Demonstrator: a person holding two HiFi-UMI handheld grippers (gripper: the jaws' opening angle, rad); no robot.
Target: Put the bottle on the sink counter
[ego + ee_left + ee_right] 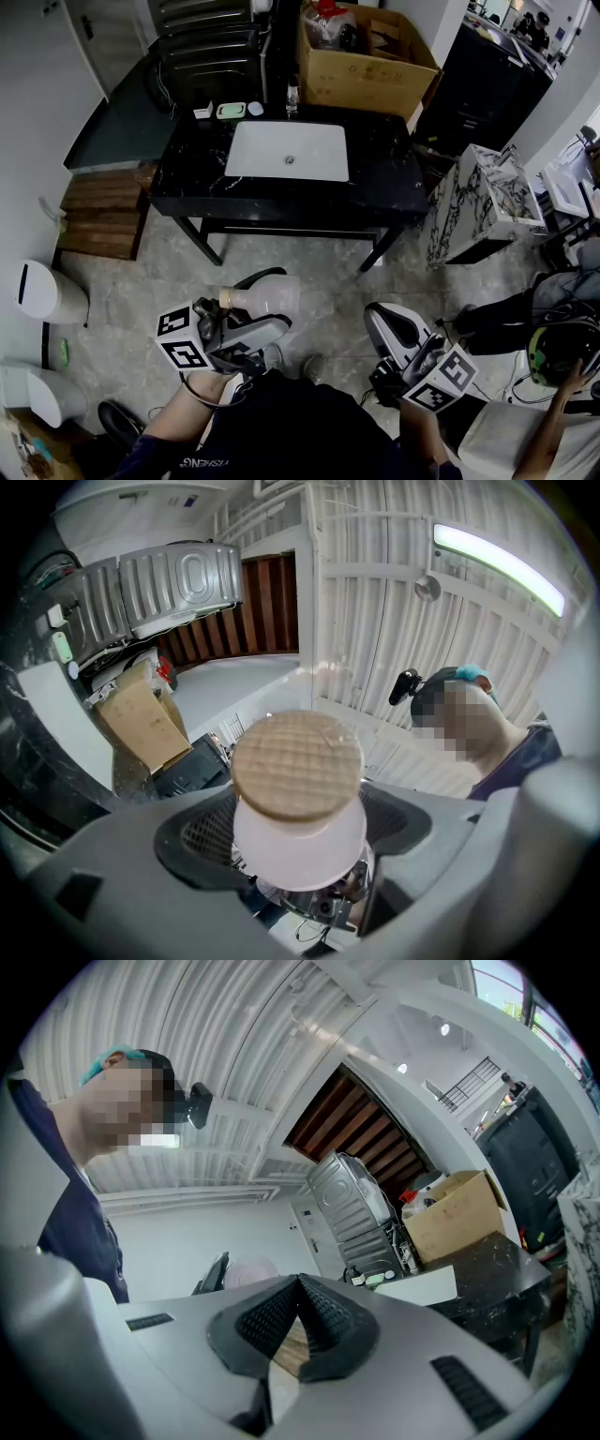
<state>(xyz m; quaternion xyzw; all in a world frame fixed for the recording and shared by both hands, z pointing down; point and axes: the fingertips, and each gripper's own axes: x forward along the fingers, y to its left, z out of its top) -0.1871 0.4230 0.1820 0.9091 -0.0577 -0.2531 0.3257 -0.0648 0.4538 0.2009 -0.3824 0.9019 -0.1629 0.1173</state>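
The left claw (298, 841) is closed on the bottle (270, 296), one pad pressed to each side of its pale body below the cork stopper (296, 764). In the head view the bottle lies sideways in that grip, stopper toward 9 o'clock, low in the frame over the floor. The black marble worktop (375, 183) with its white basin (286, 150) stands well apart at 12 o'clock. The right claw (298, 1283) is at 4 o'clock of the bottle, tips pressed together, holding nothing.
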